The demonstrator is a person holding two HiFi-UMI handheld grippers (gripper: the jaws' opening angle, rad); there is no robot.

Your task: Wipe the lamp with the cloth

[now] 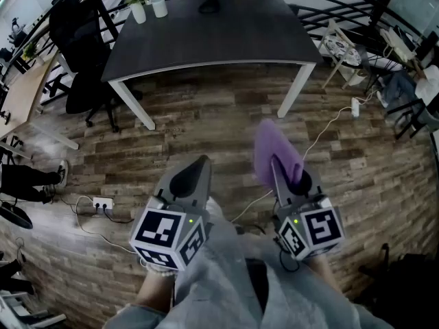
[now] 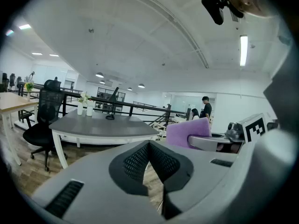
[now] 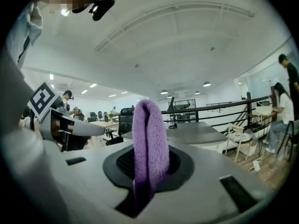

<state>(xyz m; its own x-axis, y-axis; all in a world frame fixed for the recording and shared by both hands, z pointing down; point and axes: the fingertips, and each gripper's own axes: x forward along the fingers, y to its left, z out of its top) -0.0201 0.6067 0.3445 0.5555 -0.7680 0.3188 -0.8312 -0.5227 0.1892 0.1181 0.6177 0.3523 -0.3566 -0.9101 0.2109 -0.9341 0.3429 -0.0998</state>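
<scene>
Wood-plank floor [image 1: 206, 115] fills most of the head view, in an open office with a white ceiling and a black railing [image 1: 343, 12] along the far side. A table [image 1: 206, 33] with a dark grey top and white legs stands far ahead. On its far edge sits the black lamp [image 1: 209, 5], and to the left of the lamp stand a white vase [image 1: 139, 9] with flowers and a white jug [image 1: 159, 5]. A black office chair [image 1: 82, 53] is at the table's left end. A power strip [image 1: 103, 203] with a white cable lies on the floor at the near left.

Both grippers are held near the body, well apart from the table. The right gripper [image 1: 278, 166] is clamped on a purple cloth [image 1: 271, 149]. The cloth is folded over. Its long axis runs along the jaws, and its rounded fold sticks out past their tips, pointing far, toward the table. The left gripper [image 1: 195, 170] has its jaws closed tip to tip with nothing between them, aimed the same way, to the left of the cloth.
</scene>
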